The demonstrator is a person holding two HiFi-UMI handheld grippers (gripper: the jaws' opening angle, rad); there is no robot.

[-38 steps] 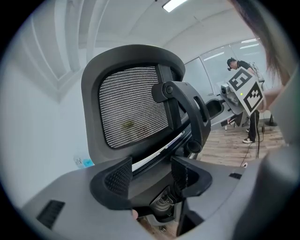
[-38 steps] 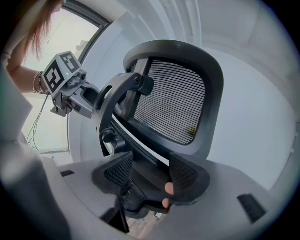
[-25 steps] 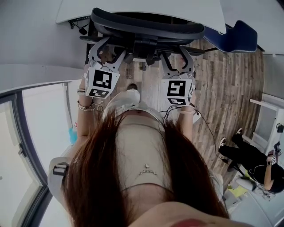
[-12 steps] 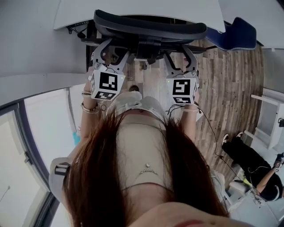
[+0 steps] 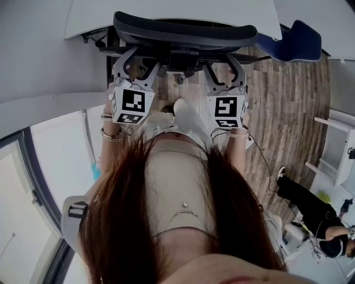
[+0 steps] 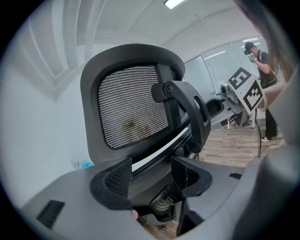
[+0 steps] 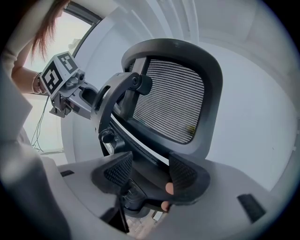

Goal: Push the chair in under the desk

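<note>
We log the chair (image 5: 186,33) at 12 o'clock in the head view. Its dark curved backrest overlaps the near edge of the white table (image 5: 166,14), and the seat is hidden from us. The left gripper (image 5: 135,65) reaches the rear of the backrest at 11 o'clock and the right gripper (image 5: 224,69) at 1 o'clock, the 2 well apart. In the left gripper view the fingers (image 6: 117,177) stand spread, with the chair's lower back frame between them and the mesh panel and support arm rising beyond. In the right gripper view the fingers (image 7: 185,174) are likewise spread around that dark frame. We cannot tell whether either pair touches it. A blue chair (image 5: 294,44) sits at 2 o'clock on the wooden floor (image 5: 288,111). A 2nd person (image 5: 310,213) is at 4 o'clock.
</note>
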